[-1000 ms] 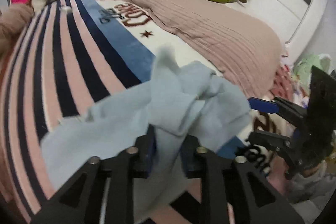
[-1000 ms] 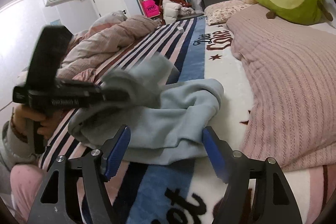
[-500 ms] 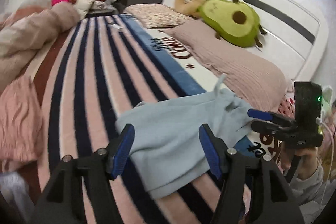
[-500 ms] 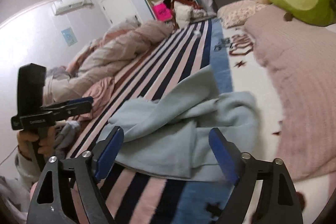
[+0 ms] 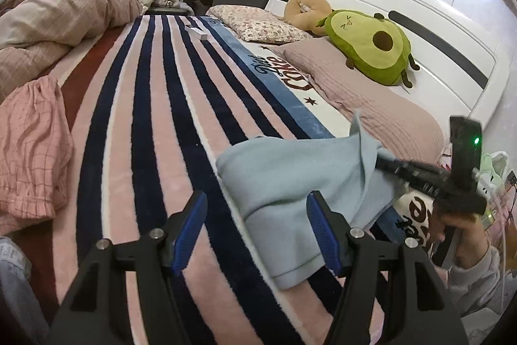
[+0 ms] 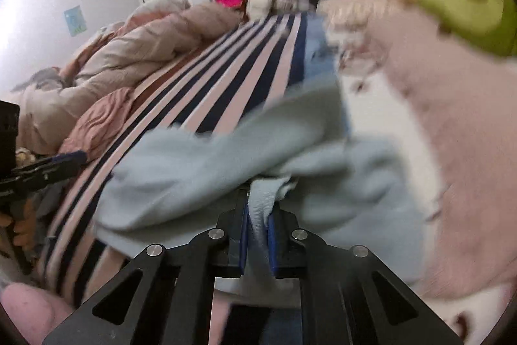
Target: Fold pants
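Currently, pants (image 6: 200, 170) are clamped by right gripper (image 6: 257, 235) at 6 o'clock; left gripper (image 5: 255, 231) held apart; fabric should be lifted evenly.

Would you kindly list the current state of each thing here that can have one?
left gripper: open, holding nothing.
right gripper: shut on the pants' edge.
pants: light blue, rumpled, lying on the striped blanket, one edge lifted.
avocado plush: lying on the pink pillow.
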Available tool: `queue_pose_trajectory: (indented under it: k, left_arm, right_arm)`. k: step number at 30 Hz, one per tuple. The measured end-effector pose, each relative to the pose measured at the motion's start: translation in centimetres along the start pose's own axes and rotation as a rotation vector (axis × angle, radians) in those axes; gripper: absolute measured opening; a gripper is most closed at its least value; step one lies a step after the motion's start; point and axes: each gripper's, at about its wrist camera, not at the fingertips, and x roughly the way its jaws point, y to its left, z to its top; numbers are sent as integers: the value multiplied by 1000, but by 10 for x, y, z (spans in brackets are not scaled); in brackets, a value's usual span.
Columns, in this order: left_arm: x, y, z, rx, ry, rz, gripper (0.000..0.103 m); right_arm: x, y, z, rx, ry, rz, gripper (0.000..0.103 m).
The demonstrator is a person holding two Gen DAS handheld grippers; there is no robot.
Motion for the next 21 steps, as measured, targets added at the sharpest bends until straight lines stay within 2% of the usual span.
queue_pose_trajectory:
  k: [4,7,9,11,12,13,14,15,17,19,21]
  left_arm:
    - [-1,-2,1,6,-14,-24,60]
    - [3,-5,2,10,-10,-32,60]
    - [6,-6,1,11,-1,-35,60]
    - [8,-7,1,14,4,-35,60]
    - [8,-7,0,15,5,-33,60]
    - [8,-7,0,15,6,-30,60]
    - [7,-6,0,13,5,-29,60]
    - [7,-5,1,9,2,-28,60]
    - [6,-3,3,1,-4,-32,60]
    - [7,-3,3,-3,-8,-40,61]
    - [8,-4,3,-2,-7,-41,61]
  right_arm:
    - [-16,-9,16,-32,-1,-75,4]
    - [-12,-24,13,-42,58,-153,5]
    - [3,-35,3,-25,139,-176,13]
    - [8,-40,-3,0,172,-162,22]
    - [3,-43,-3,25,154,-153,33]
    - [-4,-43,-1,35,125,-159,40]
    - [-13,-43,3,43,84,-168,52]
    - [-24,-42,8,55,32,-171,59]
    - [-35,-42,20,102,-38,-124,60]
    - [-30,-39,30,136,-65,-84,64]
    - [-17,-27,35,101,-68,-110,74]
